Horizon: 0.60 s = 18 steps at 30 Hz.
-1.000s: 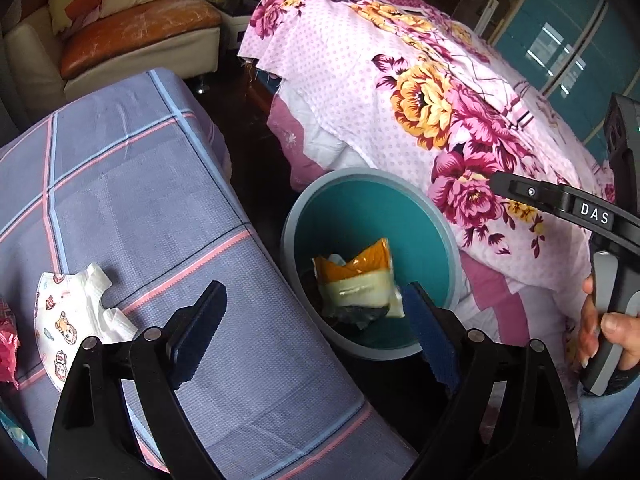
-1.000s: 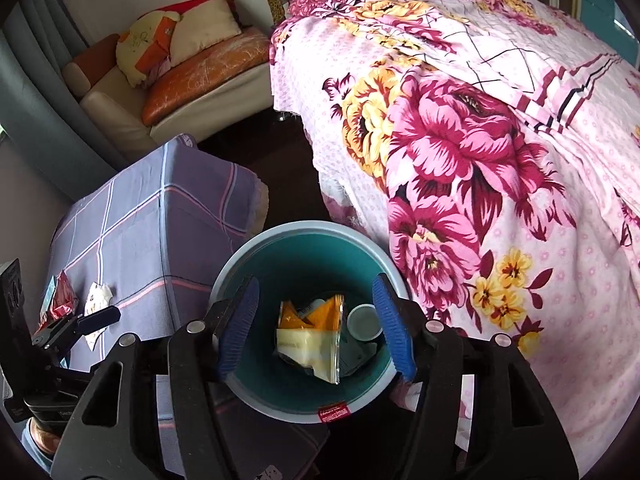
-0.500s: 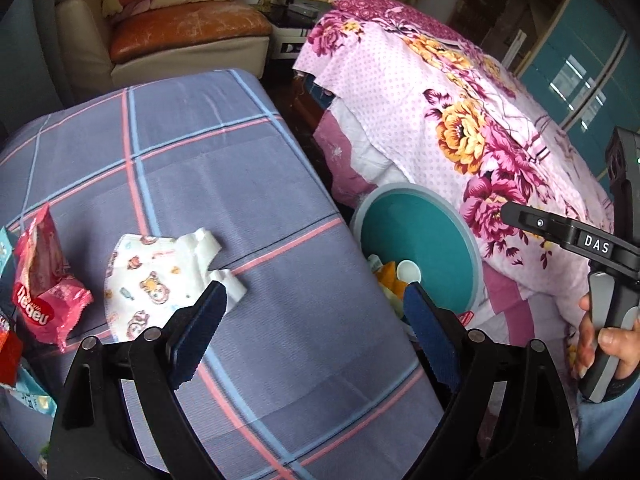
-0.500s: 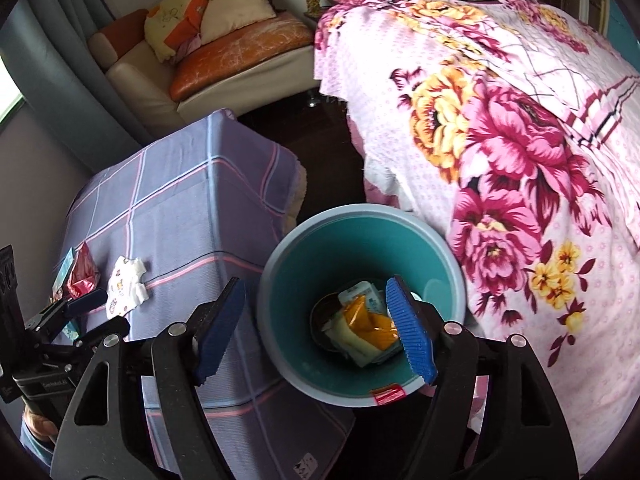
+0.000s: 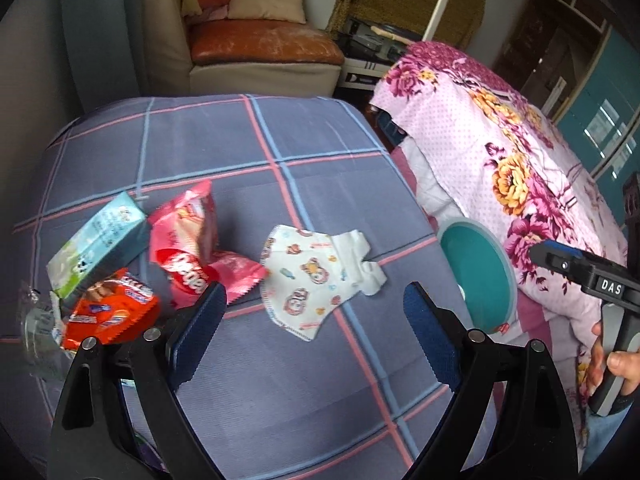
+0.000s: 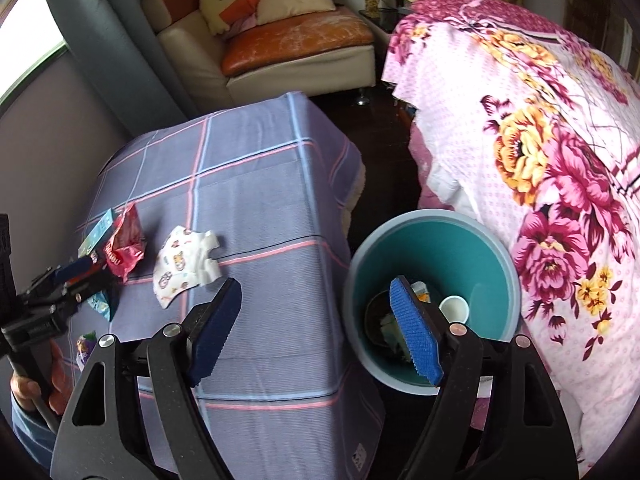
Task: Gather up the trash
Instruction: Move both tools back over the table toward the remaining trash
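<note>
A white printed face mask [image 5: 316, 272] [image 6: 184, 264] lies on the checked tablecloth [image 5: 280, 380]. Left of it lie a red snack bag [image 5: 192, 252] [image 6: 122, 250], a light blue carton [image 5: 100, 244] and an orange wrapper [image 5: 110, 314]. My left gripper [image 5: 312, 336] is open and empty, just in front of the mask. A teal bin [image 6: 476, 256] [image 5: 480, 268] stands on the floor beside the table, with a white cup [image 6: 454, 308] and wrappers inside. My right gripper [image 6: 316, 332] is open and empty, above the bin's near left rim.
A bed with a pink floral cover [image 6: 540, 128] [image 5: 520, 168] runs along the right, close to the bin. A sofa with an orange cushion [image 6: 296, 40] stands at the back. A dark floor gap [image 6: 380, 160] separates table and bed.
My left gripper has swung left from over the bin to over the table, now facing the mask and wrappers. My right gripper has drifted left off the bin's middle.
</note>
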### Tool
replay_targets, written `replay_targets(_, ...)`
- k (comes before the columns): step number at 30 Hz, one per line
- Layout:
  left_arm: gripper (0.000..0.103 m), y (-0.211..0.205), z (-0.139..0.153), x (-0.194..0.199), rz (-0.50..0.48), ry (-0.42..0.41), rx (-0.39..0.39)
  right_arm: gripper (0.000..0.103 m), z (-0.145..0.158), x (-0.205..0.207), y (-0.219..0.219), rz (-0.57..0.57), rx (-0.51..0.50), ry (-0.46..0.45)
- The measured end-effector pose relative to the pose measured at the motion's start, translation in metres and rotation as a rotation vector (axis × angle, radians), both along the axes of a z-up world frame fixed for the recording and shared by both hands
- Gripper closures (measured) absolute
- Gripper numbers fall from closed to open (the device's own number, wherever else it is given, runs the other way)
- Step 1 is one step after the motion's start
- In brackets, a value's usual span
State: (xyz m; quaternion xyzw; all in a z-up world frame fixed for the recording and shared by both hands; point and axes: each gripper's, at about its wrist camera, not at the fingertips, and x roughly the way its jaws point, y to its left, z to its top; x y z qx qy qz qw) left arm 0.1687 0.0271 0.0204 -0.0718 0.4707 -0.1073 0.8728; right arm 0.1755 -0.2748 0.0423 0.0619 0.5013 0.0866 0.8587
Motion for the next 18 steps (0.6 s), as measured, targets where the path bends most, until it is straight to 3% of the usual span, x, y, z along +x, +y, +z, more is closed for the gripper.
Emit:
replay_targets(9,0.013,0.075,-0.014,0.018,0.159,0.05,-0.028,0.03,-0.004,0.002,0.059,0.092,-0.019,0.031)
replay_targets(18,0.013,0.073,-0.043,0.05,0.147,0.1,0.01,0.03,-0.023,0.012,0.096,0.152,-0.028,0.09)
